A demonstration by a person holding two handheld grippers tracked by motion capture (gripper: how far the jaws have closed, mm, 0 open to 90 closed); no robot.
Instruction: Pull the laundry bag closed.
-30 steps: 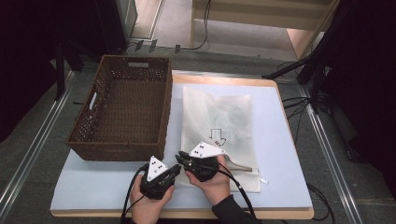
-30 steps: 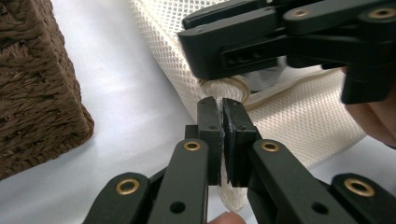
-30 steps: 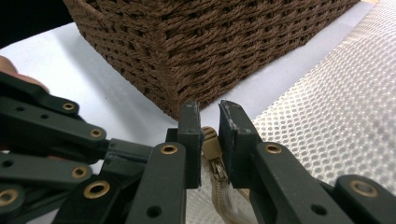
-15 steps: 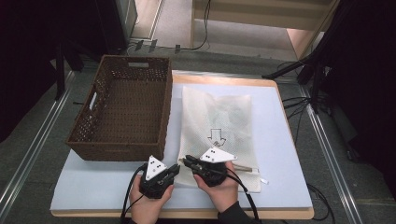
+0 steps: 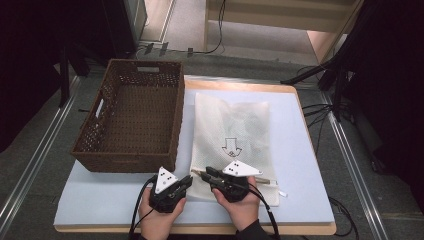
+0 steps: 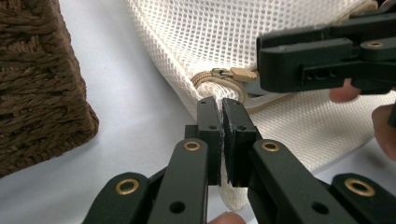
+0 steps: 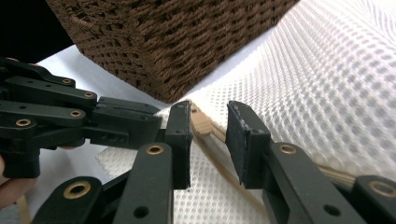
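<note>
I have the table (image 5: 300,150) in front of me under a pale blue cover, and the brown wicker basket (image 5: 135,120) sits on its left half with its near corner close to my left hand. Just beside the basket, on the right, the white mesh bag (image 5: 232,125) lies flat, its long side running away from me and its zipped end toward me. My left gripper (image 5: 187,181) is at the near left corner of that bag; in the left gripper view its jaws are clenched on a fold of the mesh bag's corner (image 6: 227,186), the fabric pinched between the pads. My right gripper (image 5: 207,172) comes in from the right and points left along the zipped edge, so the two grippers almost meet tip to tip. Its jaws have just been opening, and in the right gripper view they stand apart, released, with the tan zipper pull (image 7: 201,125) lying between them close to the left pad. The zipper tape (image 7: 233,179) runs on below, between the two pads.
</note>
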